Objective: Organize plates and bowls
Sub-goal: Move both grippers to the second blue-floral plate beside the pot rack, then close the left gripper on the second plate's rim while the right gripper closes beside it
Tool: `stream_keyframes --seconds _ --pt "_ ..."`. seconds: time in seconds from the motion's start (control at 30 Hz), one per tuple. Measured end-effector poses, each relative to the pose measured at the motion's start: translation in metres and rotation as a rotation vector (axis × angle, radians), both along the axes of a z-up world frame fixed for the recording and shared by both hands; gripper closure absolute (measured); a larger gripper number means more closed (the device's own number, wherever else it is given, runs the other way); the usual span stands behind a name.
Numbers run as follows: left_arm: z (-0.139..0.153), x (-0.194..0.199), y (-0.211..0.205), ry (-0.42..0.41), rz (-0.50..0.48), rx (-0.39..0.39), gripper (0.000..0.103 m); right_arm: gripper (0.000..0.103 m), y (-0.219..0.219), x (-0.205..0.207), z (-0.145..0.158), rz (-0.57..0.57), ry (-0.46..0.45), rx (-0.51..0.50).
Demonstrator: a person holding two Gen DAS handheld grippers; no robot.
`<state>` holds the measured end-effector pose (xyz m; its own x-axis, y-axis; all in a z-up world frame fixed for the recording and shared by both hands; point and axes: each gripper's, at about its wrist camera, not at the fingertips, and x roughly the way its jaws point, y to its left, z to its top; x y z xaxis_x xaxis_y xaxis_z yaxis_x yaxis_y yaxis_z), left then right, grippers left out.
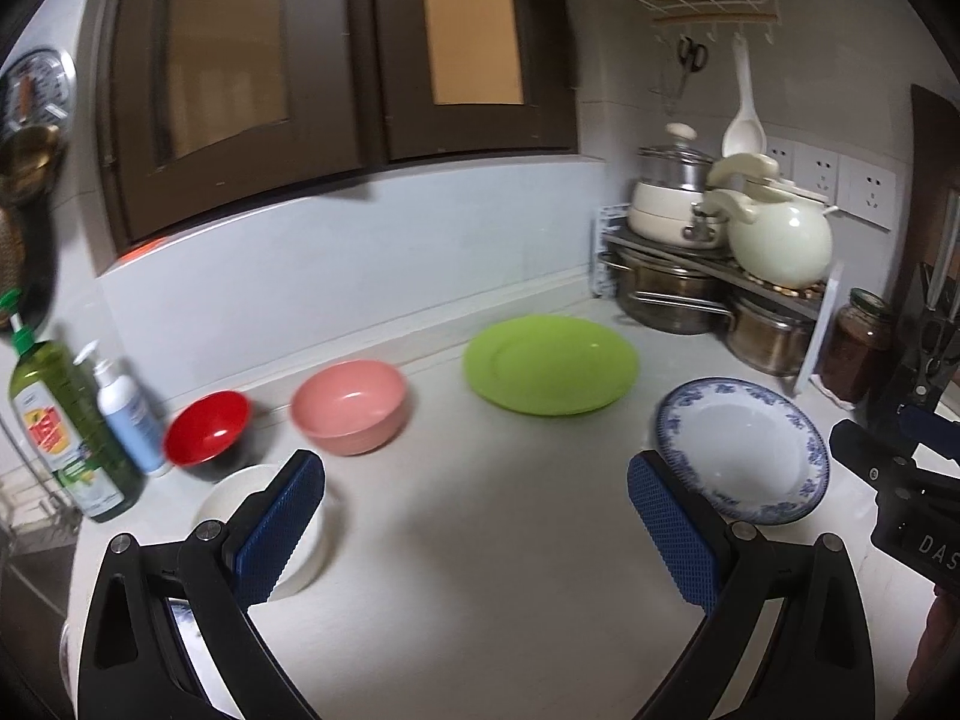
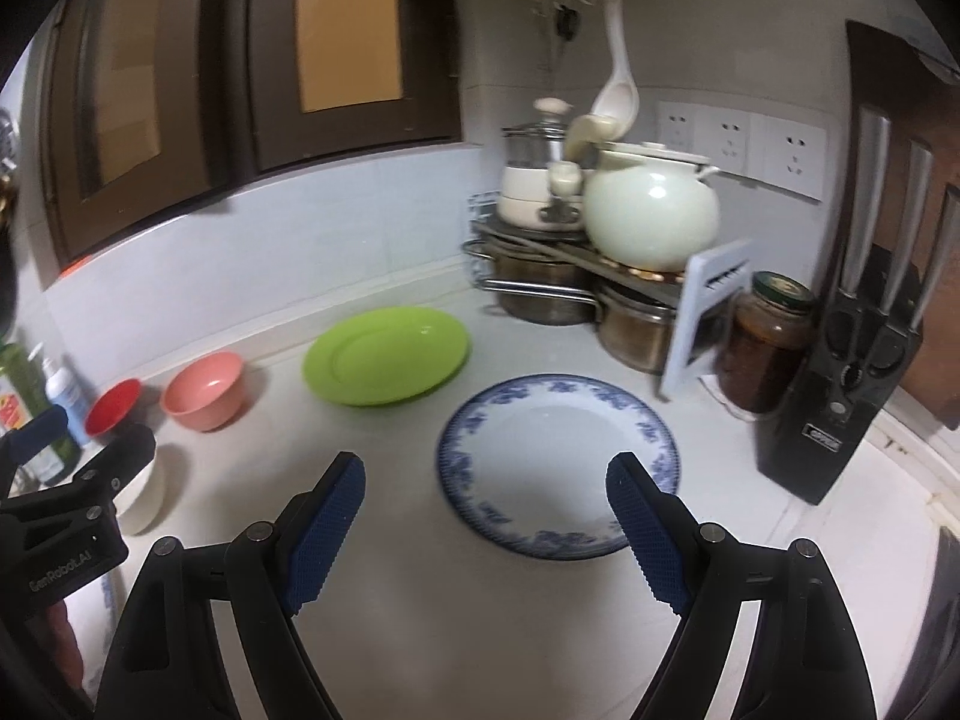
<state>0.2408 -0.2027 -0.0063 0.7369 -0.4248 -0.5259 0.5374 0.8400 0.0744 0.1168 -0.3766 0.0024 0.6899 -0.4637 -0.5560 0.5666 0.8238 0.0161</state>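
On the white counter stand a red bowl point(image 1: 207, 427), a pink bowl point(image 1: 349, 405), a green plate point(image 1: 549, 363) and a blue-patterned white plate point(image 1: 744, 459). A white bowl point(image 1: 228, 501) sits partly behind my left gripper's left finger. My left gripper point(image 1: 477, 519) is open over bare counter, holding nothing. In the right wrist view my right gripper point(image 2: 486, 513) is open, its right fingertip over the near rim of the blue-patterned plate point(image 2: 558, 462). The green plate point(image 2: 387, 355), pink bowl point(image 2: 205, 390), red bowl point(image 2: 113, 405) and white bowl point(image 2: 143, 495) lie to its left.
Dish soap point(image 1: 66, 420) and a pump bottle point(image 1: 129, 414) stand at the far left. A rack with steel pots point(image 2: 540, 285) and a pale kettle point(image 2: 651, 213) fills the back corner, with a jar point(image 2: 765, 345) and a knife block point(image 2: 846, 360) to the right.
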Motion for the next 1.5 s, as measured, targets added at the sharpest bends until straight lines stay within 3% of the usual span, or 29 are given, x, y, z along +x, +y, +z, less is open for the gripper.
stream_keyframes --seconds 0.57,1.3,1.5 --pt "-0.023 0.023 -0.093 0.011 -0.081 0.047 0.0 0.02 -0.082 0.0 -0.029 -0.125 0.026 0.067" --pt "-0.099 0.059 -0.196 0.225 -0.176 0.17 0.001 0.02 -0.177 0.024 -0.096 -0.237 0.163 0.217" --pt "-0.118 0.068 -0.213 0.284 -0.178 0.197 0.007 0.021 -0.19 0.034 -0.106 -0.237 0.195 0.216"
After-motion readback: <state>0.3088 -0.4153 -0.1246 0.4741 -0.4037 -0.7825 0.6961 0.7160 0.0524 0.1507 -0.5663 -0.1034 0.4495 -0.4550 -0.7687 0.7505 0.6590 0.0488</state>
